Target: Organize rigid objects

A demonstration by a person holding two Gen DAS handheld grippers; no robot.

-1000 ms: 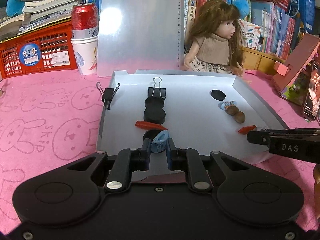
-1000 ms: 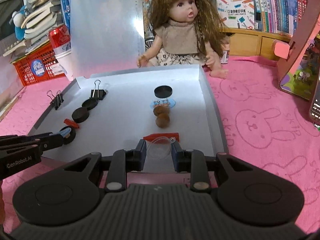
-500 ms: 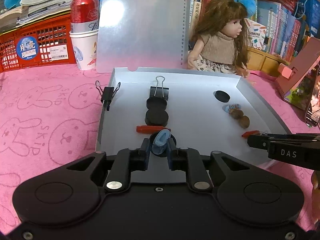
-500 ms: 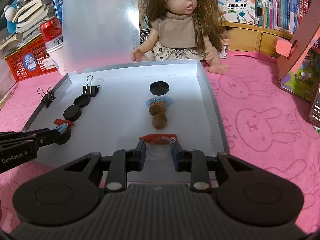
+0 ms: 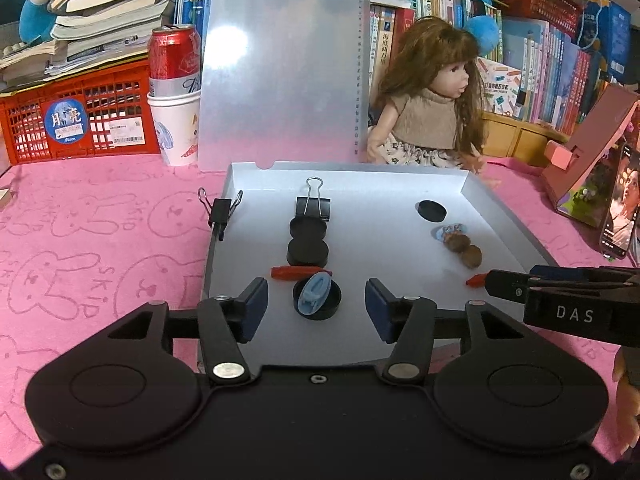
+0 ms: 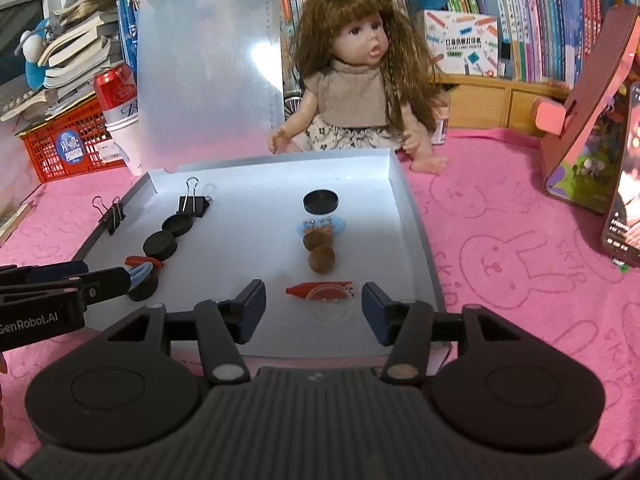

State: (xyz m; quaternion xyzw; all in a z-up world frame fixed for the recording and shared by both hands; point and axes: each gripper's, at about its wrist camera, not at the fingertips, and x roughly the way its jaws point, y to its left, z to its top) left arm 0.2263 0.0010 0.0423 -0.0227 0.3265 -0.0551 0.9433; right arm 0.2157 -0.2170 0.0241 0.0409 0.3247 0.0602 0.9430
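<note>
Both tools angled down over the near edge of the shallow white cardboard tray. Left tool: jaws just opened, apart, around but clear of the pale blue plastic clip resting on a black round cap. Right tool: jaws just opened, apart, flanking the clear plastic disc and red clip, untouched, near the tray's right wall.
</note>
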